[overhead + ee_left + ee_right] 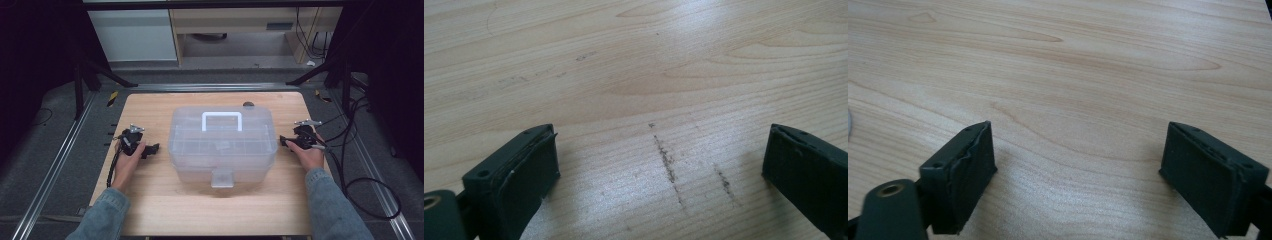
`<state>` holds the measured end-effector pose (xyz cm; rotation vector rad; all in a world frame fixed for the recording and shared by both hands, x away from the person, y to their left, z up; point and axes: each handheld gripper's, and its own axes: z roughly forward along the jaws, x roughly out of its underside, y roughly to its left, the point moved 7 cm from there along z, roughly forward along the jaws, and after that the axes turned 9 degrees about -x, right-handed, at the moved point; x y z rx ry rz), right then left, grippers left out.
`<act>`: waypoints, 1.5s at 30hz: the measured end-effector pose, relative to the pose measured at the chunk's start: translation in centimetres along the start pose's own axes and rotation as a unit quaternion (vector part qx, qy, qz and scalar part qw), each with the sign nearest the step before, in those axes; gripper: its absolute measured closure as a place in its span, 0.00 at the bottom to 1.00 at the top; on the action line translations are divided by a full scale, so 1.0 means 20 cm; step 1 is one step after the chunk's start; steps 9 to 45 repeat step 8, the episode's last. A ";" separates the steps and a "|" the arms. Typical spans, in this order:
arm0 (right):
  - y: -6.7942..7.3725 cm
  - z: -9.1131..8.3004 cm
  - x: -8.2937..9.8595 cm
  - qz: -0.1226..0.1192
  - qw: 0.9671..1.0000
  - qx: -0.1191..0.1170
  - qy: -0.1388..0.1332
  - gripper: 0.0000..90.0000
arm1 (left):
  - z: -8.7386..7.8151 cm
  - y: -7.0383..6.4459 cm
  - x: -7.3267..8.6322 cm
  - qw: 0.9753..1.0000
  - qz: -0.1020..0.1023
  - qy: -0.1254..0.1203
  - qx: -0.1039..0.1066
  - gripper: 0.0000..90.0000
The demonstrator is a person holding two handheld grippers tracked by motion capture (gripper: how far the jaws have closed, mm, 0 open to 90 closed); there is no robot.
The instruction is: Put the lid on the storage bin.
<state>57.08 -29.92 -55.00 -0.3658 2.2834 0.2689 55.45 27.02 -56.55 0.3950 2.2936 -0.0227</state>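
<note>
High view: a clear plastic storage box [222, 145] sits latched at frame centre on the desk [150, 210], left claw [152, 148] and right claw [284, 142] flanking it, both spread and empty; handling appears not yet begun.

Light wooden table [150, 210], clear plastic lidded box [222, 145] at centre

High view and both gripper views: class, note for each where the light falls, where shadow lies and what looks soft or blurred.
High view: the pale wooden table is lit, surroundings dark, and the clear plastic lidded box casts a soft shadow at its front. Left gripper view: glare at upper right, black jaws blurred. Right gripper view: bright sheen on the far wood, jaw shadows beneath.
</note>
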 end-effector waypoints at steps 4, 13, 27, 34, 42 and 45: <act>0.01 0.01 0.00 -0.002 1.000 -0.005 0.007 0.07 | 0.00 0.00 0.00 1.000 -0.004 0.001 -0.004 0.00; 0.02 0.01 0.01 -0.001 1.000 -0.004 0.015 0.03 | -0.01 0.00 0.01 1.000 -0.013 0.002 -0.008 0.00; 0.02 0.01 0.01 -0.001 1.000 -0.004 0.015 0.03 | -0.01 0.00 0.01 1.000 -0.013 0.002 -0.008 0.00; 0.02 0.01 0.01 -0.001 1.000 -0.004 0.015 0.03 | -0.01 0.00 0.01 1.000 -0.013 0.002 -0.008 0.00; 0.02 0.01 0.01 -0.001 1.000 -0.004 0.015 0.03 | -0.01 0.00 0.01 1.000 -0.013 0.002 -0.008 0.00; 0.02 0.01 0.01 -0.001 1.000 -0.004 0.015 0.03 | -0.01 0.00 0.01 1.000 -0.013 0.002 -0.008 0.00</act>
